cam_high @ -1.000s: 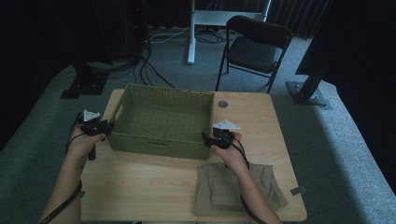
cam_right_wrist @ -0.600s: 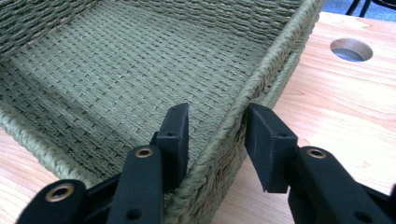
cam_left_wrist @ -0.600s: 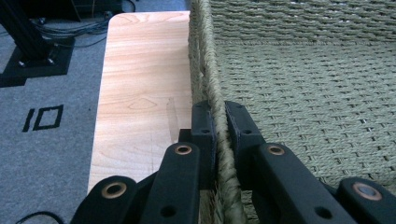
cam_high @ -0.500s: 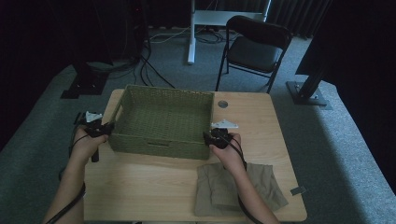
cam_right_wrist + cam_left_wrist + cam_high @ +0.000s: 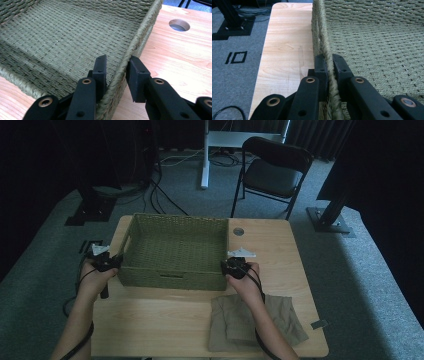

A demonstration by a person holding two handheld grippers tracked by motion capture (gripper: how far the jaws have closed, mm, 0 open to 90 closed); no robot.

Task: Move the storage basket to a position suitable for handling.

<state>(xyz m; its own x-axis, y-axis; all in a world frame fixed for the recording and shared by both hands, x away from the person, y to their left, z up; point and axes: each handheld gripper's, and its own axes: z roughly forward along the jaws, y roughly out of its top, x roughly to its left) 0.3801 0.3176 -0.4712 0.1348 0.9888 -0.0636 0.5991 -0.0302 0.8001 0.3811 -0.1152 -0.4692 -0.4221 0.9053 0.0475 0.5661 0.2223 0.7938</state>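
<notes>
The woven basket is sitting on the wooden table. The left gripper is clenching its left rim; the right gripper, jaws just closing, is straddling the right rim with a visible gap. The high view is also showing folded cloth.

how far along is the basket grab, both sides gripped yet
Done: the left gripper is clamped on the basket wall. In hand: the right gripper straddles the opposite rim, jaws just closing, outer pad not clearly touching. Left: finishing that grip and moving the basket, which sits on the table.
</notes>
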